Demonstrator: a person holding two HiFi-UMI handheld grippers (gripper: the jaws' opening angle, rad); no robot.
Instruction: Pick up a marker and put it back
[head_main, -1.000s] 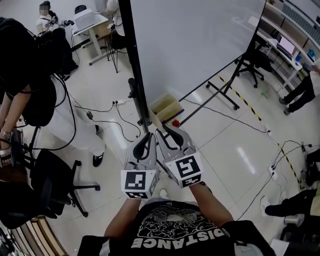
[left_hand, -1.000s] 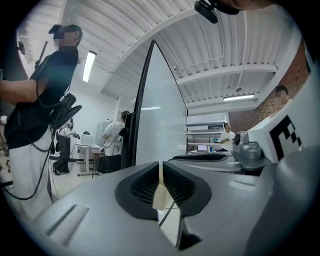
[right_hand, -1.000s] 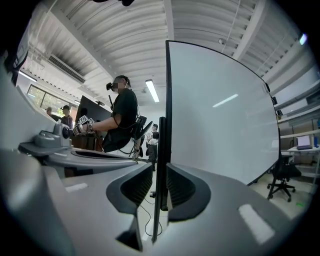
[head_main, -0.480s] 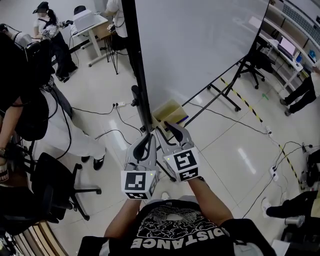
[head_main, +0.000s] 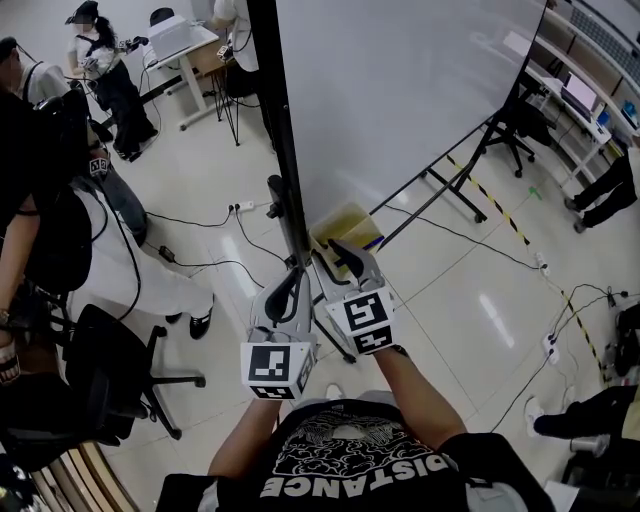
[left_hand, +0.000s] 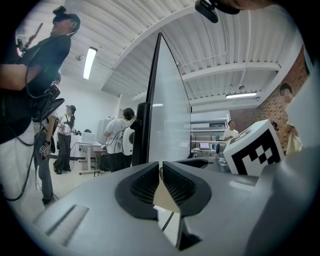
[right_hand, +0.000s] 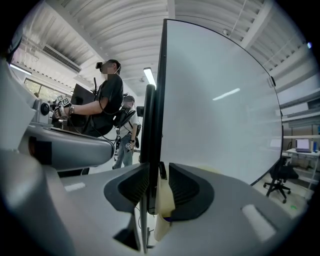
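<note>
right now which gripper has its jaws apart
The right gripper: a clear gap shows between its jaws. The left gripper has jaws meeting at the tips.

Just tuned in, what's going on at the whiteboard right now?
A person holds both grippers side by side in front of the whiteboard, close to a tan box at its foot. The left gripper is shut on nothing; the right gripper is slightly open and empty. No marker is gripped yet.
</note>
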